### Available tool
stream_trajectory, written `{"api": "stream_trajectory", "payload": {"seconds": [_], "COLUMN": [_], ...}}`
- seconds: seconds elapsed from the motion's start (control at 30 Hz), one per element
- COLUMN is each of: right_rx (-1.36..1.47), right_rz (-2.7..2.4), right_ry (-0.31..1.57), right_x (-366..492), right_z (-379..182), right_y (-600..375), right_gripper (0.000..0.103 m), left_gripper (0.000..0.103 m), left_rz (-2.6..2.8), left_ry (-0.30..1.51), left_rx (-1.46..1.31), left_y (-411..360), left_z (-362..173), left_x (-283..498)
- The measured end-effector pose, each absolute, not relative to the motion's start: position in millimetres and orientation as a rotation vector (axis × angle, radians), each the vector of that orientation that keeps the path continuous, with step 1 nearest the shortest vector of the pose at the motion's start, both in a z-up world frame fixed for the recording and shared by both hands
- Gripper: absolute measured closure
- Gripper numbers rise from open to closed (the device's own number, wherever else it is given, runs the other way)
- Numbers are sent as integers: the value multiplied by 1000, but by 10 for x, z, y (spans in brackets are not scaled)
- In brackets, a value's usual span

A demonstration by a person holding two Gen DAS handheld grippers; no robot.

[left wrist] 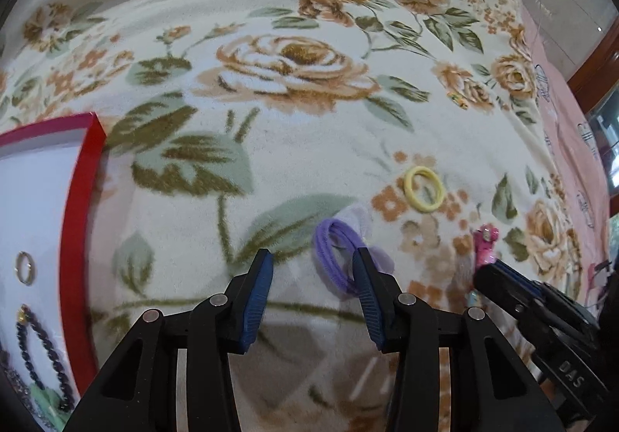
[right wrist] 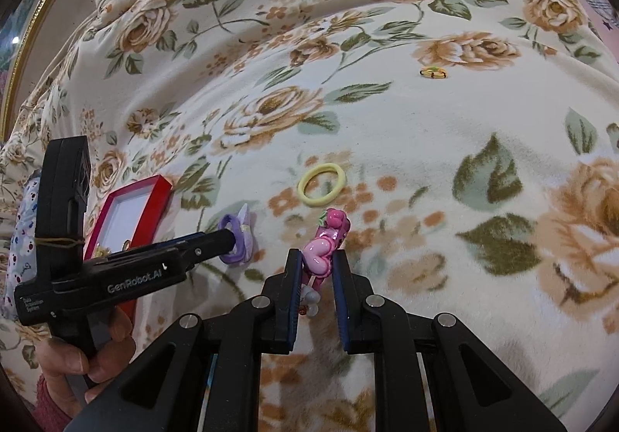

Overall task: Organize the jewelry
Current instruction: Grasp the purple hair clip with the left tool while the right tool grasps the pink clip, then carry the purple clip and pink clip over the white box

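On a rose-patterned blanket (left wrist: 309, 145), the sorting of small accessories into a red-rimmed tray (left wrist: 73, 238) was at the pick-up step for both hands. The right gripper (right wrist: 316, 258) had its blue pads drawn narrow on a pink heart-shaped hair clip (right wrist: 323, 250), which stood tilted between them, its far end toward a yellow hair tie (right wrist: 321, 184) lying loose on the fabric. The left gripper (left wrist: 313, 261) stood partly open over a purple hair tie (left wrist: 336, 254), one pad inside the loop and nothing yet pinched. The tray, at the left edge of the left wrist view, already held a small metal ring (left wrist: 25, 267) and a dark beaded bracelet (left wrist: 38, 354). Judging from this, the clip looked ready to be carried left to the tray, while the left hand needed to close on the purple band's soft strand; a poor bite could let it slip free.
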State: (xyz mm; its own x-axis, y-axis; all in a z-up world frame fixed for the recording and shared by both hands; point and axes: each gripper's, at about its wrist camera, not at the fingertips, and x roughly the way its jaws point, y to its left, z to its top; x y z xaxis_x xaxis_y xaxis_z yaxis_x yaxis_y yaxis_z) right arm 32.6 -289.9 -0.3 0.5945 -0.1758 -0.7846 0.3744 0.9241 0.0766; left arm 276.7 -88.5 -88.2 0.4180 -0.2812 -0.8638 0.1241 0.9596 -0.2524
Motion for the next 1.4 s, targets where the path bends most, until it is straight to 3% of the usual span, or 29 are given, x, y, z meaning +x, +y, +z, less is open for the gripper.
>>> {"api": "stream_trajectory", "payload": {"seconds": [0.1, 0.43, 1.4], "right_rx": [248, 252, 140], "right_rz": [-321, -262, 16], "right_ry": [876, 869, 954], "right_x": [306, 298, 685], "right_z": [8, 35, -248], "right_y": [-2894, -2730, -1407], "right_gripper": [88, 88, 88], "left_gripper": [96, 100, 100], "left_rz": [-261, -278, -49], "left_ry": [1131, 1071, 970], "left_rx": [-157, -165, -321], "left_y": [-904, -737, 862], "left_z": [-957, -767, -176], "left_x": [2805, 2555, 1152]}}
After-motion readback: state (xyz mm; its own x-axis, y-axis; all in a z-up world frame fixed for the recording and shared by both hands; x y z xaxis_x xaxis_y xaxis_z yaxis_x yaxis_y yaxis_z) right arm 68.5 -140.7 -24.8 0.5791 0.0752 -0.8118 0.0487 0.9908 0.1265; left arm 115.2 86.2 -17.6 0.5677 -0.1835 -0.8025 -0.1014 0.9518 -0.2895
